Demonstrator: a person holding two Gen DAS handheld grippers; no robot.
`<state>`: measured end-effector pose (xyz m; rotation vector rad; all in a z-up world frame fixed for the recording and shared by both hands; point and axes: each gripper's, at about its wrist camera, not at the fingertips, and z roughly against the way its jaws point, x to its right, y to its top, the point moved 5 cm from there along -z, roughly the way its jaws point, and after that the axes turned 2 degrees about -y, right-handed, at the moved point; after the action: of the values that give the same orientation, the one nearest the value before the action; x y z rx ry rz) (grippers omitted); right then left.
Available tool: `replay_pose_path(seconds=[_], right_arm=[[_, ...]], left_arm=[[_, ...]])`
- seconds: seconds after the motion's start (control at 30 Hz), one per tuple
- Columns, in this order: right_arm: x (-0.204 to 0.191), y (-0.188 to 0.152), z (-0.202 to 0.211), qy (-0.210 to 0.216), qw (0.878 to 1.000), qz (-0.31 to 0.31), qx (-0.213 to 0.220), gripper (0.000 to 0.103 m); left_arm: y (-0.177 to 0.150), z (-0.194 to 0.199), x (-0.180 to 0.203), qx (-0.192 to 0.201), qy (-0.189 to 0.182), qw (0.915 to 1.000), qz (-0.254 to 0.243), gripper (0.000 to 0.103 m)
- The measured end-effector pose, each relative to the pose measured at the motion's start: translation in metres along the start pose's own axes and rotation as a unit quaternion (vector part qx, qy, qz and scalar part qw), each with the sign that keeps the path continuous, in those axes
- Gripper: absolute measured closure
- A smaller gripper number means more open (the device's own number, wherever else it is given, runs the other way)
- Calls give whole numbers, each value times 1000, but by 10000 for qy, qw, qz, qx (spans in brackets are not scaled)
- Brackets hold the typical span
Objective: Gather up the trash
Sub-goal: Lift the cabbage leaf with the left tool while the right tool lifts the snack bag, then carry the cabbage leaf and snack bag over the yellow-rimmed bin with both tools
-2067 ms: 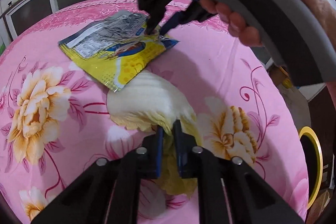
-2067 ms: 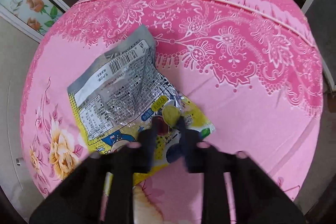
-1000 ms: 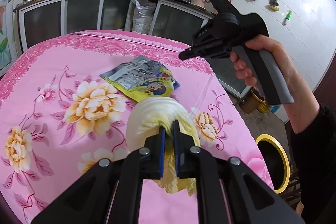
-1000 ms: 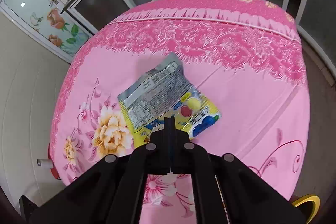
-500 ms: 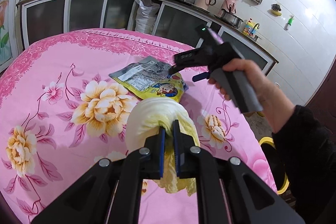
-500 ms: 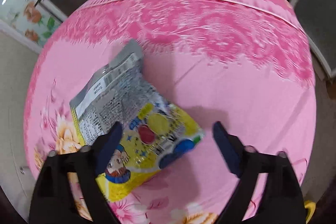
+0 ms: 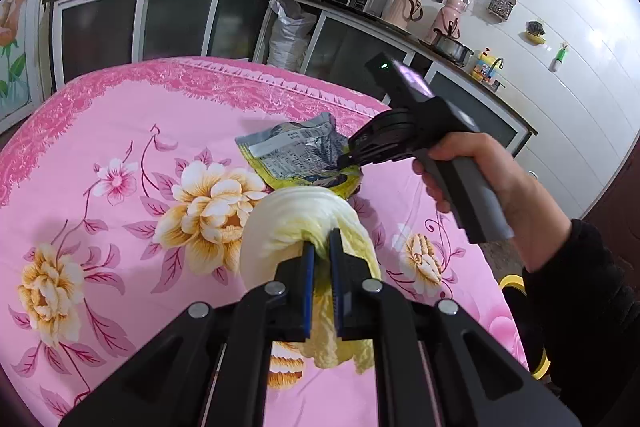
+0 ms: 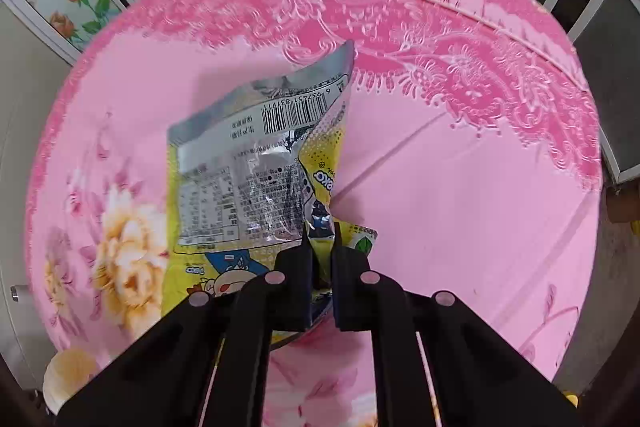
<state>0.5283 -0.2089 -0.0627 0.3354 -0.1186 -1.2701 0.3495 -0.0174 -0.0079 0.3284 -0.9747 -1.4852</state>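
1. Because the right gripper [image 8: 321, 239] pinches only one crumpled edge of the snack wrapper [image 8: 256, 179], the slick foil could slide out of its clenched jaws on the way to a bin; the wrapper now tilts up off the pink tablecloth [image 8: 460, 187], its lower yellow end apparently touching the cloth.
2. If the wrapper swings as it rises, its loose far corner may brush the cabbage leaf [image 7: 304, 219] just beside it and twist in the grip.
3. While the left gripper [image 7: 321, 247] holds that pale leaf clamped by a bunched fold, with the rest drooping below the jaws, the soft tissue could tear and drop back onto the cloth.
4. Should both hands head for the yellow-rimmed bin [image 7: 516, 287] at the table's right edge together, the two loads could collide, since the right hand [image 7: 480, 171] already sits close above the leaf.
5. Compared with half a second ago, the right jaws, then spread wide above the flat wrapper, have closed on it and its barcode end has lifted; the left grip on the leaf is unchanged.
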Motion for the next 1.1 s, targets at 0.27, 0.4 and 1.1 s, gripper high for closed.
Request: replay_pose_path(seconds=[0.27, 0.4, 1.1], right_arm=[[21, -33, 76, 207, 9983, -154, 524, 96], [41, -66, 105, 243, 9964, -348, 730, 96], [244, -336, 246, -592, 9487, -2381, 1996, 95]], left_arm=[[0, 27, 11, 208, 122, 9997, -104, 97], [-5, 36, 27, 221, 92, 9995, -224, 97], [-40, 33, 224, 102, -967, 9792, -1780, 96]])
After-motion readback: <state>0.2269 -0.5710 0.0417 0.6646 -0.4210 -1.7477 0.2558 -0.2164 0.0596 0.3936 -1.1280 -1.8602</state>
